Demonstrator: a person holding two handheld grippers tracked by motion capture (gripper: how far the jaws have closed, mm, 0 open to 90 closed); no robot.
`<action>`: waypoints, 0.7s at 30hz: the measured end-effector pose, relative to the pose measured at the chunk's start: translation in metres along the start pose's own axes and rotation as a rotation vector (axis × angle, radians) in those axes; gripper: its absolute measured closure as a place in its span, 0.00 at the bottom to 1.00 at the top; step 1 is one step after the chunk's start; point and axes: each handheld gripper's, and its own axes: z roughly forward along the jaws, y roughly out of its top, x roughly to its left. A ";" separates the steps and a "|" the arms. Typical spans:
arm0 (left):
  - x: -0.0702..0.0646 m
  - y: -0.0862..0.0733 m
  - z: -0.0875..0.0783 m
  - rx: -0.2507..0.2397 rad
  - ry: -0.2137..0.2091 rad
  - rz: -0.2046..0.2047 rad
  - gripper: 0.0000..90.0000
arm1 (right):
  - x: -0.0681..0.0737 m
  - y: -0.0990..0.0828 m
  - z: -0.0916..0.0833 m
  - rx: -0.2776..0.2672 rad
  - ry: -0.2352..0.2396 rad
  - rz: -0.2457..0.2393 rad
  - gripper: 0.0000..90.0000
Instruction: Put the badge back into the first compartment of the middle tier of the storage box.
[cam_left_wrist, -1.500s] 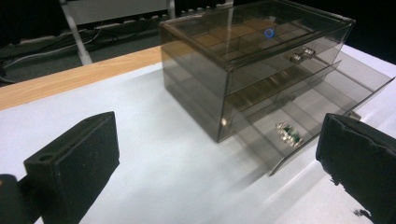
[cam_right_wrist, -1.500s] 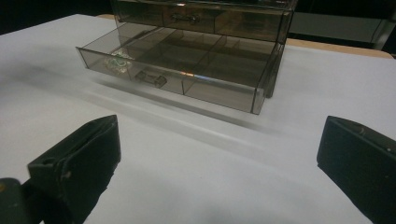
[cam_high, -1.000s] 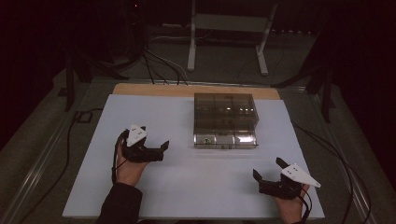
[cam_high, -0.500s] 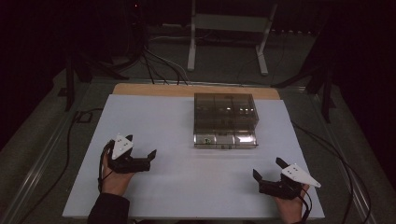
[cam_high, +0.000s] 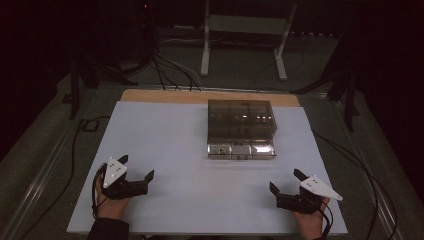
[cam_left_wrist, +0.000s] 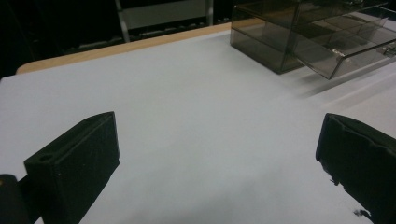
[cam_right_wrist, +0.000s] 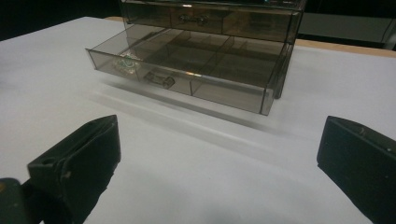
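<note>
A smoky clear drawer box (cam_high: 241, 120) stands mid-table, and its bottom drawer (cam_high: 242, 149) is pulled out toward me. The right gripper view looks into that drawer (cam_right_wrist: 187, 70); a small pale item (cam_right_wrist: 125, 60) lies in its left compartment. My left gripper (cam_high: 136, 166) rests low on the table's front left, open, with nothing between its jaws (cam_left_wrist: 218, 120). The box (cam_left_wrist: 289, 37) sits far ahead to its right. My right gripper (cam_high: 284, 179) sits at the front right, also open and empty (cam_right_wrist: 219, 122), facing the drawer front.
The white tabletop (cam_high: 170, 135) has a wooden strip (cam_high: 165, 95) along its far edge. Beyond it are a metal stand (cam_high: 245, 30) and cables (cam_high: 165, 65) on the dark floor. A cable (cam_high: 75, 145) runs along the table's left side.
My left gripper has drawn back toward me and to the left, still open. The right gripper and the drawer box have stayed put.
</note>
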 end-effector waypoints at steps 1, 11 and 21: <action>0.000 -0.001 -0.002 -0.003 0.009 0.005 0.00 | 0.000 0.000 0.000 0.000 0.001 -0.003 0.00; 0.004 -0.005 -0.015 -0.070 0.045 -0.029 0.00 | 0.002 0.001 -0.001 -0.013 0.009 -0.014 0.00; 0.011 -0.008 -0.026 -0.102 0.071 -0.058 0.00 | 0.005 0.001 0.001 -0.010 0.017 -0.023 0.00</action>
